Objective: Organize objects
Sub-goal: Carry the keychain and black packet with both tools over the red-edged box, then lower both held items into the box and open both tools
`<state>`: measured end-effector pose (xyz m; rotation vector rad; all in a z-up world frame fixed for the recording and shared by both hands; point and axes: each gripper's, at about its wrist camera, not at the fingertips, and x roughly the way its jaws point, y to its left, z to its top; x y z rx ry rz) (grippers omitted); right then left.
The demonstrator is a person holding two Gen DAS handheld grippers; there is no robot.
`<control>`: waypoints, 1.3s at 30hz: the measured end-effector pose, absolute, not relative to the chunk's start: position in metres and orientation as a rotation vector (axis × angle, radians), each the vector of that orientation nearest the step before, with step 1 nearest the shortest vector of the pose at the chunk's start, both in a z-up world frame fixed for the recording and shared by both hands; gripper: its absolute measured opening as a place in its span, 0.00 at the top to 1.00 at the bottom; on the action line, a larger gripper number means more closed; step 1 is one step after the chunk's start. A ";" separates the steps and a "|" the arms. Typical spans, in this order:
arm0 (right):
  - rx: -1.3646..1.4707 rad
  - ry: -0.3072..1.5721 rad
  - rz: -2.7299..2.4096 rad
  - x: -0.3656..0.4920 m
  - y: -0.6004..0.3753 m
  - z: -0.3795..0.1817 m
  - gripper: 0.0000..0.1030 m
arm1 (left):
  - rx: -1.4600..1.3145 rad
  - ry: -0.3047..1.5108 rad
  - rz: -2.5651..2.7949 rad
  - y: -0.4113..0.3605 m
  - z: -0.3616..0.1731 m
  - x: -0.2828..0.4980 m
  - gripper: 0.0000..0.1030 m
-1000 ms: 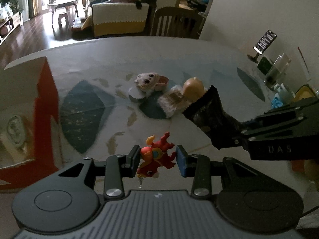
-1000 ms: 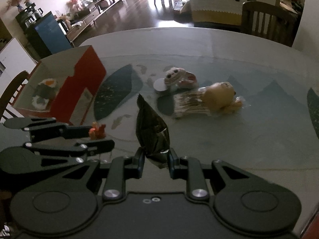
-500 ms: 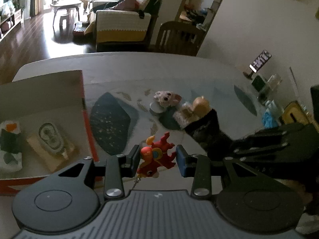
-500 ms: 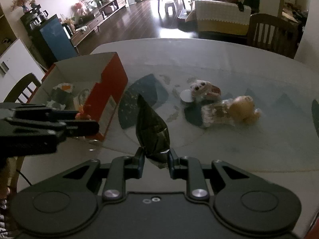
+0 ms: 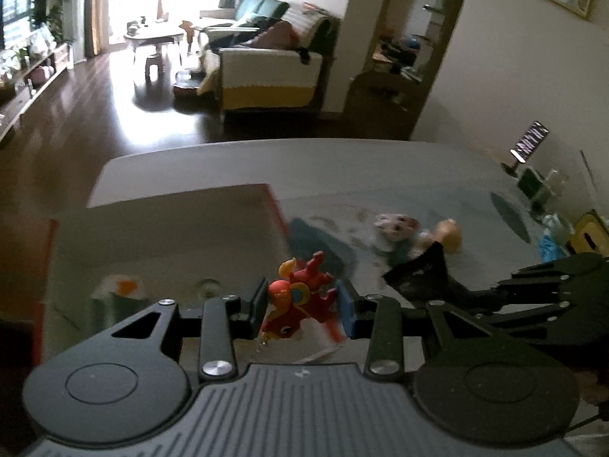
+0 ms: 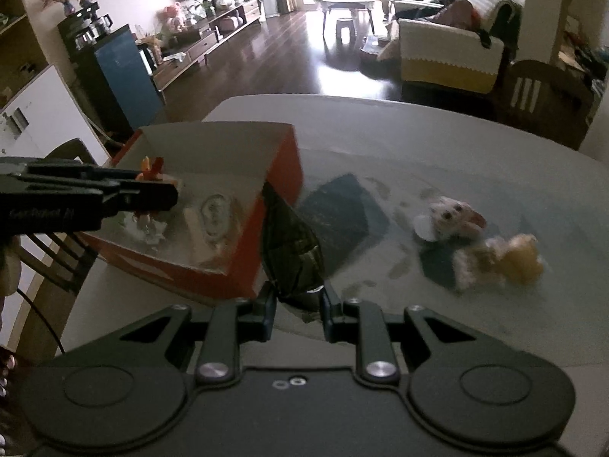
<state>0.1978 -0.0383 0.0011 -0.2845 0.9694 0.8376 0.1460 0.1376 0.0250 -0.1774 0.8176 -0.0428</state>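
Left wrist view: my left tool (image 5: pixel 302 304) is clamped on the red toy (image 5: pixel 300 301), and I am holding it above the open box (image 5: pixel 167 228), whose floor shows two items already stowed, blurred but one with an orange patch. To the right, my right tool (image 5: pixel 449 289) carries the dark packet (image 5: pixel 422 272), and farther out on the desk (image 5: pixel 342 167) the white plush (image 5: pixel 394 224) and the yellow plush (image 5: pixel 449 230) lie side by side, not yet gathered. I judge the job about half done: two stowed, two in hand, two left. Against the frame from a second ago, this camera sits much higher and farther left, so the box interior fills the left side where only its wall showed. Right wrist view: my right tool (image 6: pixel 297 299) is closed on the packet (image 6: pixel 289 251) just outside the box's (image 6: pixel 281 175) near corner, while the left tool (image 6: pixel 167 192) hangs over the box with the toy (image 6: pixel 150 165) peeking above it. Compared with a second ago, the box has come much closer and the plushes (image 6: pixel 453 213) have slid off to the right.
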 end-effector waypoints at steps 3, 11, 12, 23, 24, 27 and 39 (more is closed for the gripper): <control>-0.299 0.962 0.850 0.193 -0.019 0.000 0.78 | -0.172 0.819 -0.018 0.159 0.023 0.142 0.64; -0.355 0.949 0.883 0.185 0.034 -0.005 0.78 | -0.173 0.849 0.048 0.207 0.010 0.134 0.64; -0.363 0.947 0.886 0.185 0.041 -0.006 0.78 | -0.174 0.854 0.056 0.213 0.008 0.134 0.64; -0.460 0.944 0.879 0.192 0.101 -0.037 0.78 | -0.153 0.926 0.124 0.253 -0.026 0.146 0.64; -0.461 0.952 0.880 0.193 0.105 -0.041 0.78 | -0.150 0.933 0.129 0.255 -0.030 0.149 0.64; -0.463 0.977 0.891 0.194 0.115 -0.051 0.78 | -0.139 0.952 0.133 0.256 -0.041 0.154 0.64; -0.526 1.041 1.009 0.173 0.143 -0.079 0.78 | -0.117 1.015 0.132 0.263 -0.073 0.165 0.64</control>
